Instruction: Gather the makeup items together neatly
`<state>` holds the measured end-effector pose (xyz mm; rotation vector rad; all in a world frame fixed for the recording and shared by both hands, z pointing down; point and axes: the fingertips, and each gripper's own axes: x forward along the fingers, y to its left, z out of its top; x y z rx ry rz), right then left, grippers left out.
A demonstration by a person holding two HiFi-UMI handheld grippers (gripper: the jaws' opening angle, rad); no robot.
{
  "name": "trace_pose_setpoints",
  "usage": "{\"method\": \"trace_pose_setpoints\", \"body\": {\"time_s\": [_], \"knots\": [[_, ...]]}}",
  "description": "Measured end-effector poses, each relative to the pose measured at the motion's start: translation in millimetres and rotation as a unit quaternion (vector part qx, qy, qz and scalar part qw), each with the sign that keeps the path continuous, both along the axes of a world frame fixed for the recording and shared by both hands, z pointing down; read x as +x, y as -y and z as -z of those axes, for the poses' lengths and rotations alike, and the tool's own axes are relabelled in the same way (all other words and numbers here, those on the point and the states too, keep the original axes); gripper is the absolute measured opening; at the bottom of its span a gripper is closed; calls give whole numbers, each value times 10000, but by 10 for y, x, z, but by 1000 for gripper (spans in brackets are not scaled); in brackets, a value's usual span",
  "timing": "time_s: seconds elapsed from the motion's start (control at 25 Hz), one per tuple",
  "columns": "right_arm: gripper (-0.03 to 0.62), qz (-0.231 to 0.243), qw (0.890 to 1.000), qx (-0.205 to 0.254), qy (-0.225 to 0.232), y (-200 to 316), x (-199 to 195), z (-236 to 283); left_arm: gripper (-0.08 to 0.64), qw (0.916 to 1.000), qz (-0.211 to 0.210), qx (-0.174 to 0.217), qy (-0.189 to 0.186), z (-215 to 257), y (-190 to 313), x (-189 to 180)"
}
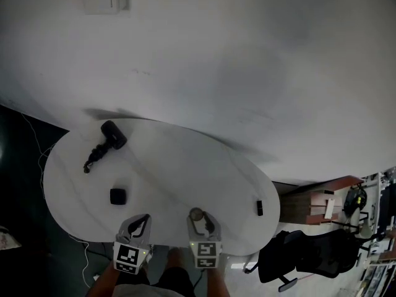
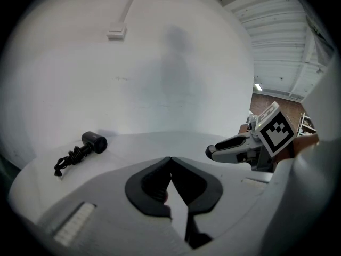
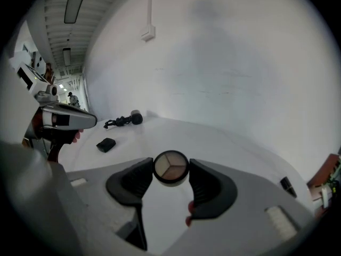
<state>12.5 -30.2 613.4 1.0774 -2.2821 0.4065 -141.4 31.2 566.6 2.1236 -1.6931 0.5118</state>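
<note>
From the head view, a white oval worktop (image 1: 185,166) stands against a pale wall. A black hair dryer (image 1: 113,135) with its bundled cord lies at the far left. A small square black case (image 1: 117,196) sits nearer, well apart from it. A small dark tube (image 1: 260,207) lies alone by the right edge. At the near edge the left claw (image 1: 143,219) and the right claw (image 1: 200,219) are side by side over the worktop, and a round eyeshadow compact (image 1: 196,214) sits at the right claw's tip. A black office chair (image 1: 297,262) stands off the worktop's right end.

In the left gripper view, the left claw's jaws meet at their tips with nothing between them. The hair dryer lies far to the left, and the right claw shows at the right.

In the right gripper view, the right claw's jaws stand part-way apart and press on either side of the compact, whose three shades face the camera. The black case and the hair dryer lie beyond to the left, and the tube is at the far right.
</note>
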Motion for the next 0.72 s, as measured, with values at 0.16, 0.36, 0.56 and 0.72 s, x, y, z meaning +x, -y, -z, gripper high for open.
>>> {"method": "trace_pose_setpoints", "body": {"time_s": [0.16,0.36,0.56,0.72], "knots": [[215,-127,9999,-94,-30,-221,71,-125,11,9999,-139,-50,-7,-85,-132,65],[215,-253,9994,-241,-55,-454,141,-310,11,9996,-251,-118,-19,-180,-269,133],[215,-301,9988,-381,-83,-610,141,-512,10,9992,-315,-227,-3,-321,-394,144],[215,-312,9981,-509,-138,-718,147,-677,11,9989,-317,-333,13,-444,-497,135]]}}
